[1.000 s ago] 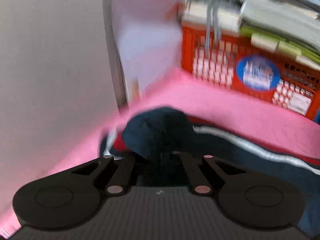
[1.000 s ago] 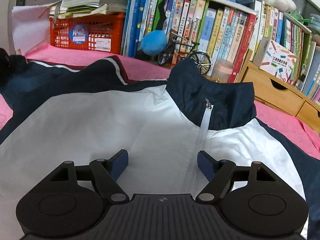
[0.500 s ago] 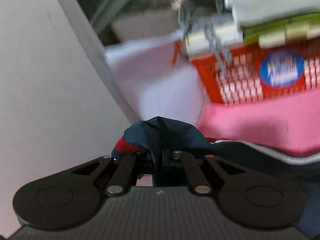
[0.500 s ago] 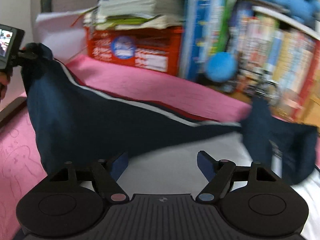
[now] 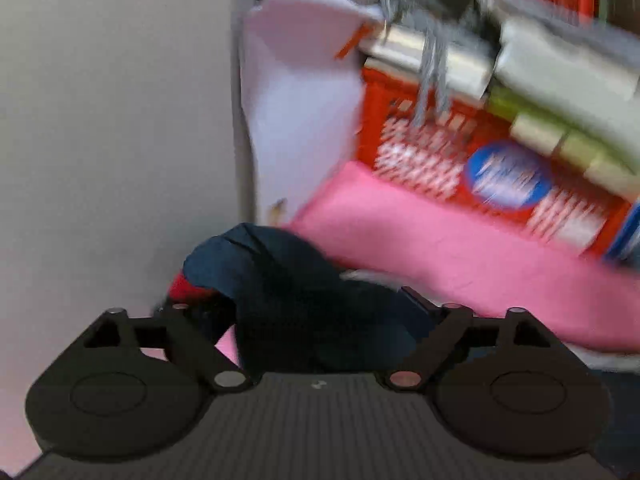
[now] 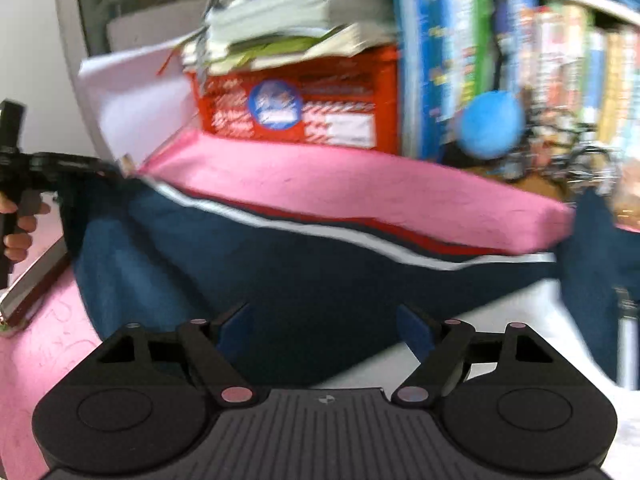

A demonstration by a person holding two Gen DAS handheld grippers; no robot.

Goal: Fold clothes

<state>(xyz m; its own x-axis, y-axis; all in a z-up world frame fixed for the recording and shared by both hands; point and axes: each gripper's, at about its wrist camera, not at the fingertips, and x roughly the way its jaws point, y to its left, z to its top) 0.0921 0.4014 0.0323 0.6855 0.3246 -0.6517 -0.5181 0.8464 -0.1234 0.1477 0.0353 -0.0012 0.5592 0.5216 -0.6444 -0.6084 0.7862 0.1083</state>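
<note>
The left gripper (image 5: pixel 316 312) is opening around the jacket sleeve (image 5: pixel 256 256) (bunched between its jaws); the cuff is risking slumping crooked; the right gripper (image 6: pixel 326 326) is opening wider just above the jacket, holding nothing.

The right gripper (image 6: pixel 324 330), jaws spreading, hovers over the navy jacket sleeve (image 6: pixel 280 264) on the pink cover (image 6: pixel 360 184). At nine o'clock a hand (image 6: pixel 18 226) grips the other tool; the red crate (image 6: pixel 296 100) sits at twelve.

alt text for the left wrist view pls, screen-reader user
The left claw is opening around a bunched navy sleeve end with a red cuff, the cloth between its fingers, above a pink bedcover. Behind, blurred, a red crate carries stacked papers; a pale wall fills the left.
</note>
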